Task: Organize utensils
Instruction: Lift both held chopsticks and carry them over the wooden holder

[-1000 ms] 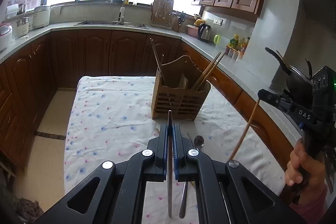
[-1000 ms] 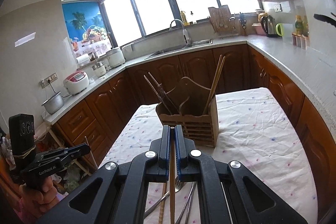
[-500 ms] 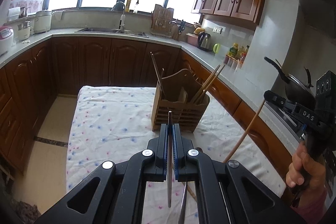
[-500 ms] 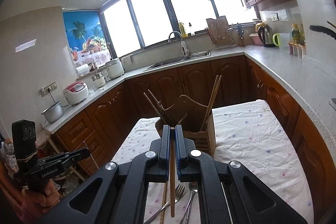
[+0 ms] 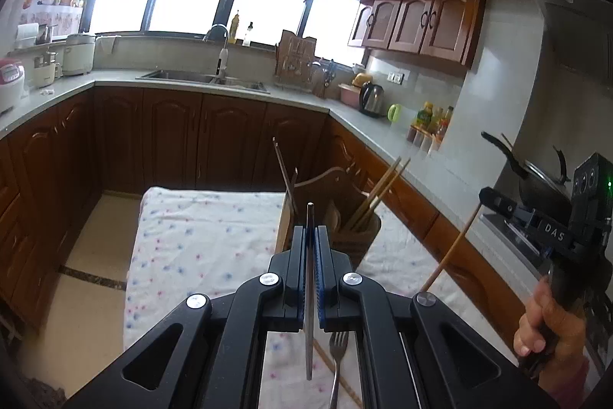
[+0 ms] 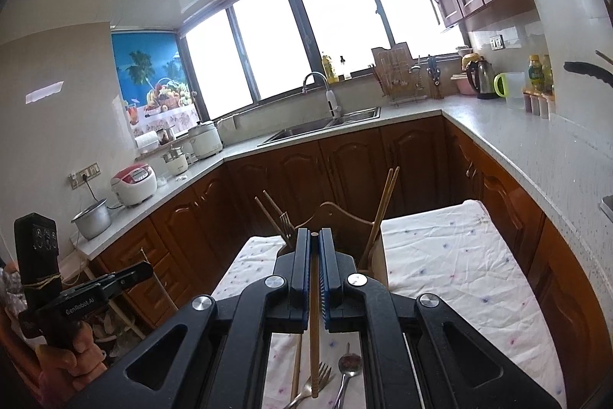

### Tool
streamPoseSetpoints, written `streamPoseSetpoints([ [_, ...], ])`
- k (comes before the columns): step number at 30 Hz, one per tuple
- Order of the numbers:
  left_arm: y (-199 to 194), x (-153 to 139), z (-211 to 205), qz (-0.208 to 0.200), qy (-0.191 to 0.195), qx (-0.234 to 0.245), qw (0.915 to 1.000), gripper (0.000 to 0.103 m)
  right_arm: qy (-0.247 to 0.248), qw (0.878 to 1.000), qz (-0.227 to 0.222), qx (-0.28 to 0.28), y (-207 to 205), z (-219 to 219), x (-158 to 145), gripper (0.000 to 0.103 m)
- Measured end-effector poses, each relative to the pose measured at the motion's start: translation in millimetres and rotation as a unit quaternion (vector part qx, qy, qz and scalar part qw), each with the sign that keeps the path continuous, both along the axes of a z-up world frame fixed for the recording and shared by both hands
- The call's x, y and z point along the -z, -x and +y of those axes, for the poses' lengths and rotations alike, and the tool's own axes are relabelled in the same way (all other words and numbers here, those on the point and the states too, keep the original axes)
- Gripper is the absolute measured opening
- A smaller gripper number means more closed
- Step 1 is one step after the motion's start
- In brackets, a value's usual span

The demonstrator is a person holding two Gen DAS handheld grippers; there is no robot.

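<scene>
Dead ahead of both grippers sits the table [image 6: 459, 255] in its flowery cloth, with the wooden utensil caddy [image 5: 345, 202] right past the fingertips, chopsticks and a fork poking out and partly blocking the view beyond. Left gripper [image 5: 311, 236] is clamped tight on a metal chopstick [image 5: 309, 294]; right gripper [image 6: 315, 248] is pinched on a wooden chopstick [image 6: 314, 332]. Below the right one lie a fork [image 6: 316, 380] and a spoon [image 6: 349, 365]. Readable writing: "GenRobot.AI" on the left gripper's side, "DAS" on the right's.
</scene>
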State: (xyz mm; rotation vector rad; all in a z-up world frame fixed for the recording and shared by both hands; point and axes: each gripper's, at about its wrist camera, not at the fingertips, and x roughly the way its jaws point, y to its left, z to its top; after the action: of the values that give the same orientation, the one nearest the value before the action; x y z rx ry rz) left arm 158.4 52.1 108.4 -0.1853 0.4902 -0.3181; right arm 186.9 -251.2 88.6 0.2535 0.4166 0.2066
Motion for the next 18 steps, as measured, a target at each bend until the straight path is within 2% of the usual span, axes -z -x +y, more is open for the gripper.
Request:
streamPoseSetpoints([
  [11,-33,-13,-2,-0.036,0.012,-0.009,0.9993,0.002,0.000,1.000,-0.018,0.012,-21,-9,-14,0.004],
  [18,-64,-25,-7,-0.067,0.016,-0.011,0.9976,0.002,0.006,0.999,-0.040,0.021,-39,-14,-33,0.004],
])
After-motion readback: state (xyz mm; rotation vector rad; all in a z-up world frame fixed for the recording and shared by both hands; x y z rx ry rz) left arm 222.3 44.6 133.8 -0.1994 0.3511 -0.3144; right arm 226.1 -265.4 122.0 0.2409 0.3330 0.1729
